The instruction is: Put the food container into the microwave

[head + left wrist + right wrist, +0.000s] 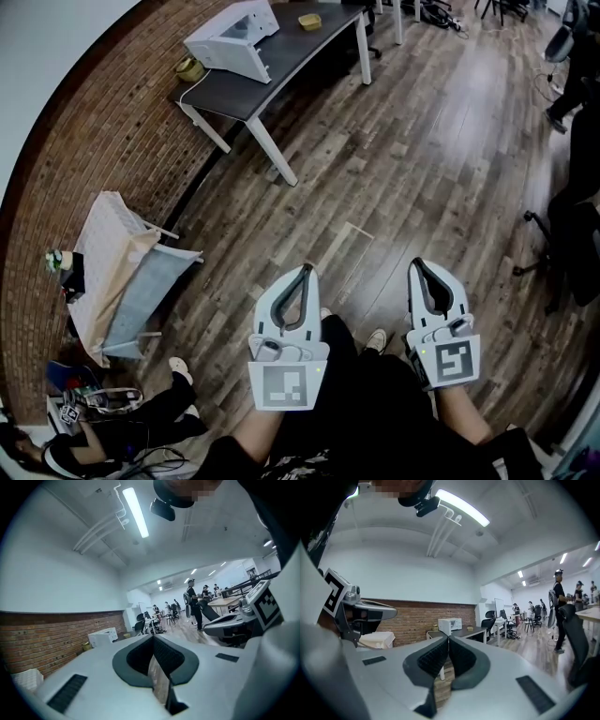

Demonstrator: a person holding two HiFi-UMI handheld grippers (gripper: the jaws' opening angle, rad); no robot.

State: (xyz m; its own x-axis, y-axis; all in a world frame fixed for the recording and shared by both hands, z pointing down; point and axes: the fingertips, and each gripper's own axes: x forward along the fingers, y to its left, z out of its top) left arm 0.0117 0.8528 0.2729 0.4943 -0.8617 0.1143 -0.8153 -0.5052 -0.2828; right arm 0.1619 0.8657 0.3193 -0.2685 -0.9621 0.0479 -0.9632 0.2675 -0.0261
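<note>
A white microwave point(234, 37) stands on a dark table point(281, 66) by the brick wall, far ahead of me. A small yellow food container point(309, 21) sits on the same table to the right of the microwave. My left gripper point(304, 271) and right gripper point(418, 266) are held side by side above my legs, both shut and empty, well short of the table. In the right gripper view, the microwave point(450, 625) and container point(469, 628) show just beyond the closed jaws. In the left gripper view, the microwave point(104, 637) lies left of the shut jaws.
A small tan bowl-like item point(190, 68) sits at the table's left end. A folded cot or rack point(122, 281) leans by the wall at left, and a person sits on the floor point(122, 422) below it. Office chairs point(572, 253) stand at right. Wooden floor lies between me and the table.
</note>
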